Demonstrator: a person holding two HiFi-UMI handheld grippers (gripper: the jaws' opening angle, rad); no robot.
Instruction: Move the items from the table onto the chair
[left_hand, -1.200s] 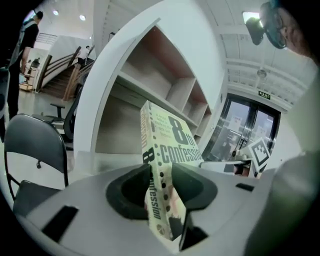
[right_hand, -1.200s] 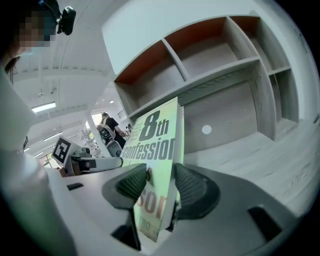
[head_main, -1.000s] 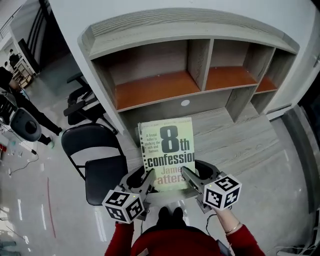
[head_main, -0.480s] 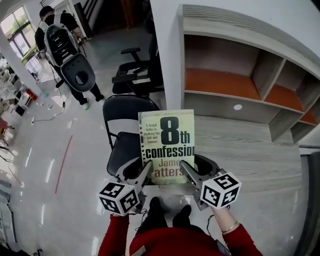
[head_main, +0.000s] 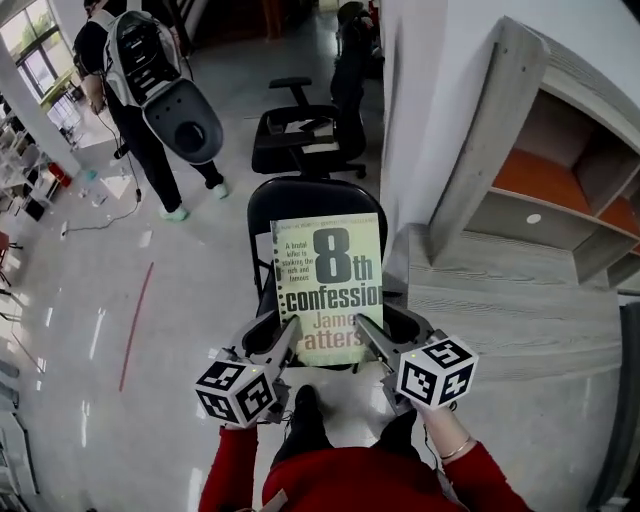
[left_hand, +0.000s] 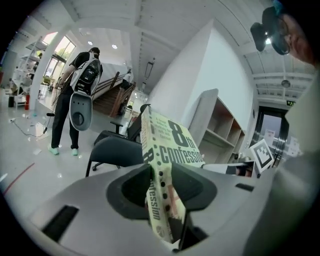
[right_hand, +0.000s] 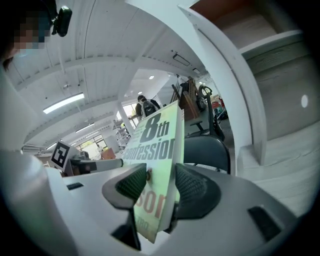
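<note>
While left claw (head_main: 285, 345) and right claw (head_main: 368, 336) pinch its lower corners, the book (head_main: 330, 285) hovers over the chair (head_main: 300, 205).

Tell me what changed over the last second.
The view swung left from the table to the black chair, so the book is now held over the chair instead of over the table. Unchanged: the left gripper and right gripper stay shut on the book's lower edge, cover facing up.
</note>
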